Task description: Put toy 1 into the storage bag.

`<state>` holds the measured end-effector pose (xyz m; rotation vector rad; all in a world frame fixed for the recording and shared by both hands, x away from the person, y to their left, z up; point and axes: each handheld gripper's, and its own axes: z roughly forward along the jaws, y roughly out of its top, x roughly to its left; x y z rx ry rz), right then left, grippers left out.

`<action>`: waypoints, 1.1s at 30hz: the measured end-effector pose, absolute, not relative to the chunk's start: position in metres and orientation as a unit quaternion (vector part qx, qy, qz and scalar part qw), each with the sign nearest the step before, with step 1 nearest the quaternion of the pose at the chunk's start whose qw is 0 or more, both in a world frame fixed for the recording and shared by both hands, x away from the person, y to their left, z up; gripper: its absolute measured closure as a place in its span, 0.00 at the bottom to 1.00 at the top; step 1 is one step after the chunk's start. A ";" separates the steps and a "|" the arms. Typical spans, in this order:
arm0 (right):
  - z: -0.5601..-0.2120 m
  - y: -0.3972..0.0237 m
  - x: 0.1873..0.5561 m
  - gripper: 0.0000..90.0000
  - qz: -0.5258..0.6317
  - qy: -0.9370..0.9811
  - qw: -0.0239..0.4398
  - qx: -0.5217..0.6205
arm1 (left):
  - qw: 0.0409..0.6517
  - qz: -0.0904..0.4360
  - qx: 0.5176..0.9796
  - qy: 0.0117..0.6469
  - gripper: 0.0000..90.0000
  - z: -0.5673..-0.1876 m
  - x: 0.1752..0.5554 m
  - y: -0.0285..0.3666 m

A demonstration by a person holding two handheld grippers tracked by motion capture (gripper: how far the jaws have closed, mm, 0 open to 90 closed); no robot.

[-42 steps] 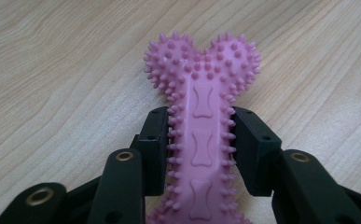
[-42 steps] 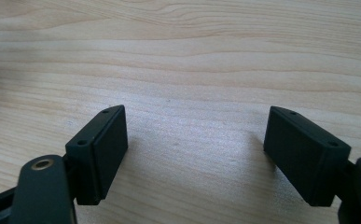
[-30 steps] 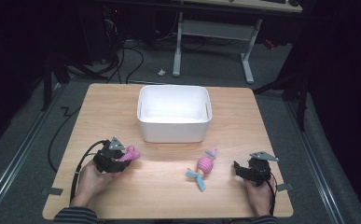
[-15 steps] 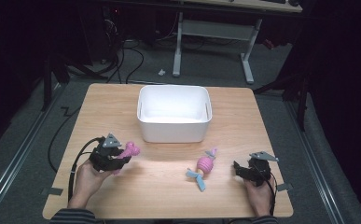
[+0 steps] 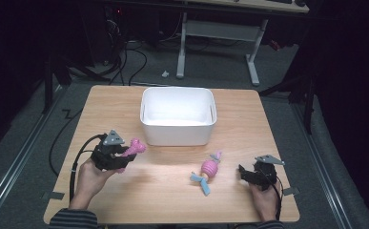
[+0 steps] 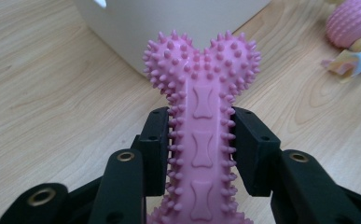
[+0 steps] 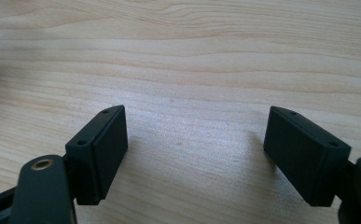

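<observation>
So the left gripper (image 6: pixel 201 140) is clamped on the shaft of the pink bone (image 6: pixel 201 121), jaws squeezing both sides. The bone's long axis runs straight out along the jaws, knobby end aimed at the bin (image 5: pixel 178 116). The bin sits just beyond that tip, up and to the right in the high view, so I'd guess a short carry over its near wall is next. The left hand is way closer to the bin than the right one. The right gripper (image 5: pixel 250 175) rests on the table (image 5: pixel 125 200) right of the bin, jaws apart, nothing between them. A pink toy (image 5: pixel 209 170) lies between the two grippers. Light wood tabletop, dark room behind it.
</observation>
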<state>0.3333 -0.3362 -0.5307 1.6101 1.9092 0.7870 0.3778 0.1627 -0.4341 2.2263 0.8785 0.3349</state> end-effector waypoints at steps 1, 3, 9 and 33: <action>-0.531 -0.336 0.333 0.24 0.290 0.704 0.259 0.594 | 0.357 0.128 0.861 0.338 0.66 -0.432 0.378 0.163; -0.531 -0.336 0.333 0.24 0.290 0.704 0.259 0.594 | 0.362 0.126 0.860 0.337 0.66 -0.427 0.379 0.162; -0.531 -0.336 0.333 0.24 0.290 0.704 0.258 0.595 | 0.363 0.125 0.861 0.333 0.66 -0.413 0.386 0.160; -0.531 -0.336 0.333 0.24 0.291 0.705 0.258 0.593 | 0.396 0.125 0.855 0.312 0.66 -0.351 0.418 0.143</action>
